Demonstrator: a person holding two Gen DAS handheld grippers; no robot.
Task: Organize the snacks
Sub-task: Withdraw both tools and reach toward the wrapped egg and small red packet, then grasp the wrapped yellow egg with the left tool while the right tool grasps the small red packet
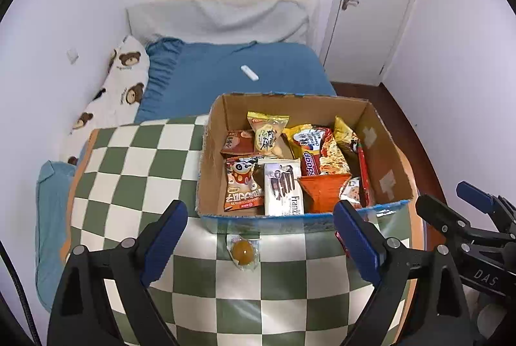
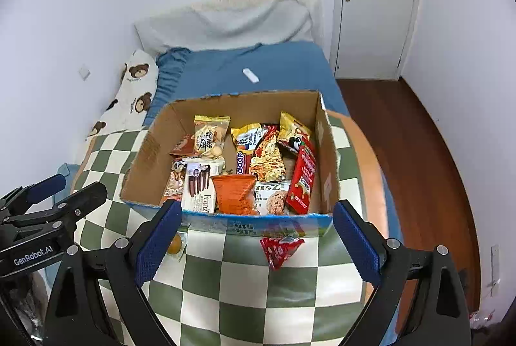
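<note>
Left wrist view: the left gripper (image 1: 259, 233) and the right gripper (image 2: 254, 234) are both wide and hold nothing. The brown cardboard snack box (image 1: 385, 149) sits on the green-white checked cloth (image 1: 135, 159). A round yellow wrapped sweet (image 1: 242, 252) and a small red packet (image 2: 280, 251) lie just in front of it.

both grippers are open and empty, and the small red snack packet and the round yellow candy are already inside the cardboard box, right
Not quite. Both the left gripper and right gripper are open and empty, but the right wrist view shows the small red snack packet and round yellow candy outside the cardboard box, on the checkered cloth.
</note>
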